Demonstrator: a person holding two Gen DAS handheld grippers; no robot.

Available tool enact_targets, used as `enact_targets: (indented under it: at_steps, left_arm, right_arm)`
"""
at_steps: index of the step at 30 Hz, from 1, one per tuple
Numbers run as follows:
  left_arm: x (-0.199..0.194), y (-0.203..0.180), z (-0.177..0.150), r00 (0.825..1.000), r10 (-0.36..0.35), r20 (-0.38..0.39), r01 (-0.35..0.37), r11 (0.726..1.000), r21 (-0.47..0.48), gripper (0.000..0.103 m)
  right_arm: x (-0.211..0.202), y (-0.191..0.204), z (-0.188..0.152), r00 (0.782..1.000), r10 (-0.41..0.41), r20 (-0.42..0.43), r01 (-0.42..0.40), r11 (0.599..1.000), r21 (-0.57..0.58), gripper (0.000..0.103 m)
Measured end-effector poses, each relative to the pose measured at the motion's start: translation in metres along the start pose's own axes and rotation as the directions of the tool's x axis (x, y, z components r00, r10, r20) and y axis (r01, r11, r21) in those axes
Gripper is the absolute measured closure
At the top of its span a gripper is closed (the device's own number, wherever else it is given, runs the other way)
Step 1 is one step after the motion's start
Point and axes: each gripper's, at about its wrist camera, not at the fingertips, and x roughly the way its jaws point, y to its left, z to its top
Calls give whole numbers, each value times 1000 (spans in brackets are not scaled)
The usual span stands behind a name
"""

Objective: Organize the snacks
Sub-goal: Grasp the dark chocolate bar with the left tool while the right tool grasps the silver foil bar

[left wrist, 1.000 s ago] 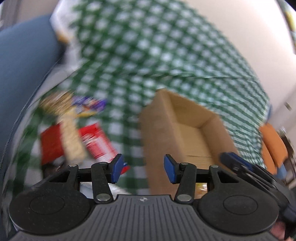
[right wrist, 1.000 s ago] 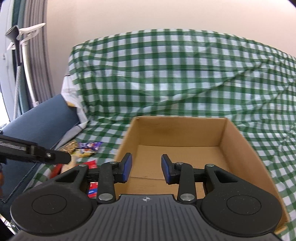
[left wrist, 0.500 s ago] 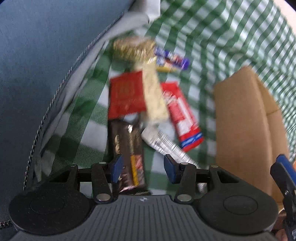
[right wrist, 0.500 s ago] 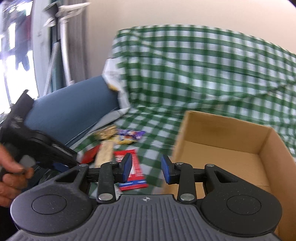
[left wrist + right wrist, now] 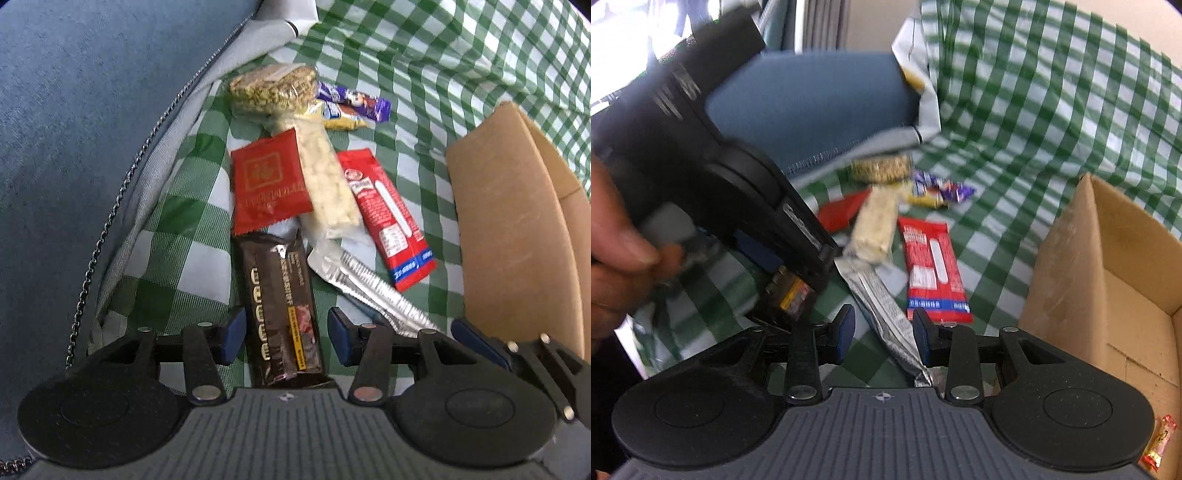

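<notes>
Now, left gripper w/ fingers spread, straddling the dark brown bar but not pinching it. Right gripper also has fingers spread, silver wrapper lying between them, seemingly unclamped. Snacks sit in a loose pile on the green checked cloth: red square packet overlapping the brown bar's top end, pale nut bar beside it, long red packet to the right, seed bar and purple wrapper at the far end. Cardboard box is right of the pile, w/ a small red-orange candy inside.
</notes>
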Motion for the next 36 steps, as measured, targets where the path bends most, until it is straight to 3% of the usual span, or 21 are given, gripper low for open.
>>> enact_targets:
  at_steps: [6, 8, 15, 24, 29, 34, 36]
  left_arm:
    - [6, -8, -4, 999, 27, -18, -25, 997, 72, 51]
    - [6, -9, -4, 999, 35, -16, -34, 996, 78, 57]
    - [5, -9, -3, 999, 32, -15, -31, 997, 77, 59]
    - [-1, -5, -4, 1000, 23, -5, -23, 998, 56, 60]
    - [-3, -4, -4, 1000, 17, -2, -17, 999, 45, 60]
    - [-2, -3, -4, 1000, 15, -6, -15, 1000, 27, 61]
    - [-2, -2, -4, 1000, 17, -9, -17, 1000, 21, 61]
  right_arm:
    - [32, 6, -13, 986, -96, -140, 91, 995, -42, 66]
    - [41, 5, -15, 979, -126, -159, 118, 991, -56, 66]
    - [45, 5, -17, 976, -144, -161, 131, 987, -90, 69]
    - [30, 11, -19, 987, -84, -139, 66, 990, -128, 90]
    - [13, 14, -23, 992, -23, -124, 8, 993, -115, 90]
    - [2, 13, -26, 975, 148, -168, -155, 988, -29, 88]
    - [2, 13, -24, 979, 130, -156, -134, 991, -14, 75]
